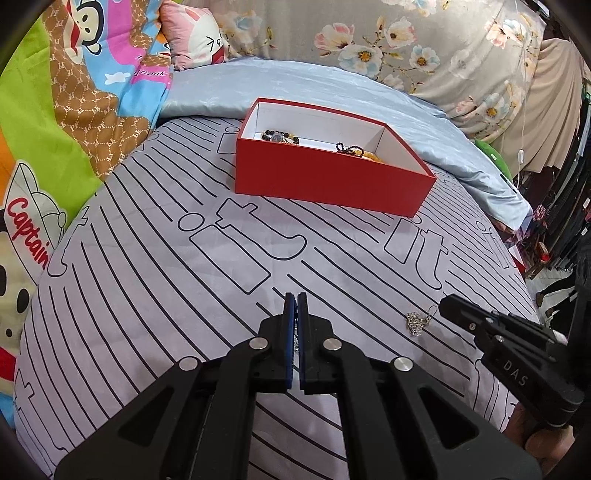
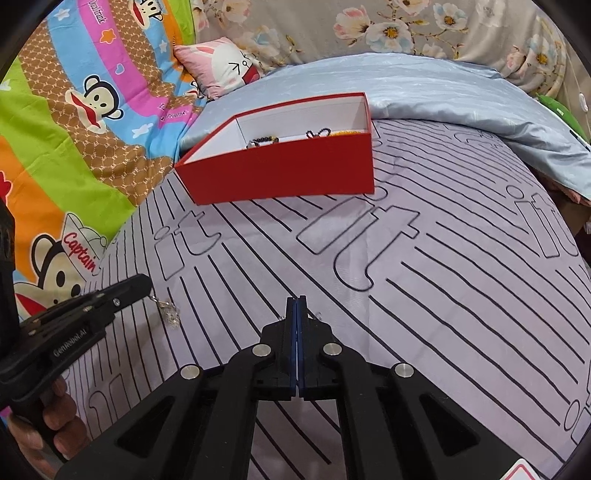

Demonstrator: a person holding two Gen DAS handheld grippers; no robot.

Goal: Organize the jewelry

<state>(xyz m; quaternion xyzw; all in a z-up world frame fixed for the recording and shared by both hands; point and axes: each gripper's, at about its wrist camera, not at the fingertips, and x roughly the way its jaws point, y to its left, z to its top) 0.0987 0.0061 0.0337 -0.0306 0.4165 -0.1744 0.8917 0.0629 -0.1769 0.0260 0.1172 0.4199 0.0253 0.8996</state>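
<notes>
Left-wrist view, left to right: cartoon monkey blanket (image 1: 55, 122) fills the upper left w/ a pink cushion (image 1: 195, 33) at the top. Grey striped bedsheet (image 1: 147, 295) covers the bed. Red box (image 1: 325, 177) sits upper centre, white inside, holding black beaded bracelets (image 1: 279, 137) & some yellow beads – details too small to tell. Bottom centre, left claw (image 1: 295, 306) is pinched narrow on a silver chain (image 1: 295, 341), links visible between the blue pads. Right of it a sparkly silver charm (image 1: 416, 323) hangs just beside the right claw (image 1: 445, 308) at the right edge.

Right-wrist view: left claw (image 2: 146, 286) enters lower left w/ silver jewelry (image 2: 168, 312) dangling from its tip. Red box (image 2: 280, 173) upper centre. Right claw (image 2: 296, 306) bottom centre – squeezed tight, small silver bits poking out either side.
</notes>
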